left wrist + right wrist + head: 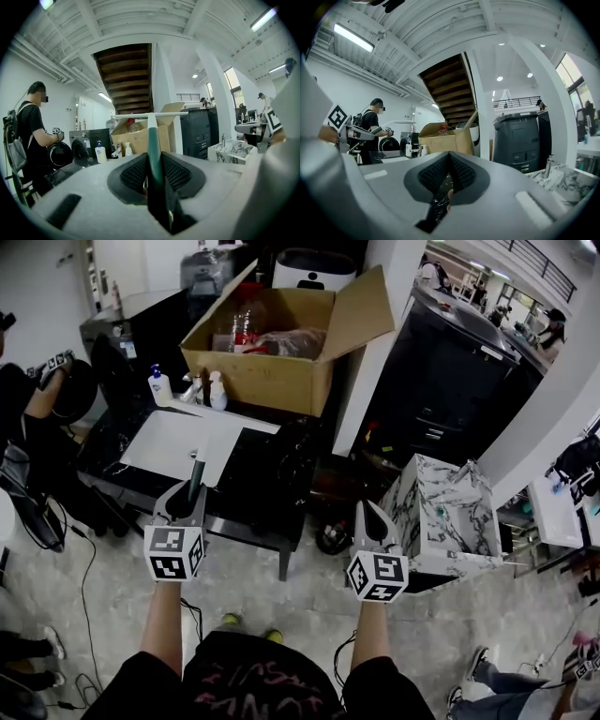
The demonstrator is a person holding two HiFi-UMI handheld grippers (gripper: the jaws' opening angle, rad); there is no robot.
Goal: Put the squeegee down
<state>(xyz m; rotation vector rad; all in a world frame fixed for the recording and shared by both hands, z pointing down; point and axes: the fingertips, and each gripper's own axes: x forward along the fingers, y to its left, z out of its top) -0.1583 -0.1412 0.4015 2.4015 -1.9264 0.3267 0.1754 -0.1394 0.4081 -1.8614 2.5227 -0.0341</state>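
Observation:
The squeegee has a dark green handle [154, 145] and a white cross blade [150, 114] at its far end. My left gripper [153, 157] is shut on the handle, so the squeegee sticks out forward between the jaws. In the head view the left gripper [190, 493] hangs in the air before the near edge of a black counter [267, 479], and the squeegee [196, 472] reaches over a white sink basin [173, 442]. To its right, my right gripper [368, 510] is level with it. That gripper's jaws [449, 154] are shut, with nothing held.
An open cardboard box [272, 362] stands at the back of the counter, with a soap bottle [159, 385] and a spray bottle [217, 390] beside it. A marble-patterned sink block [441, 512] stands on the right, with a black cabinet [450, 381] behind. A person [28, 418] stands on the left. Cables [84, 577] lie on the floor.

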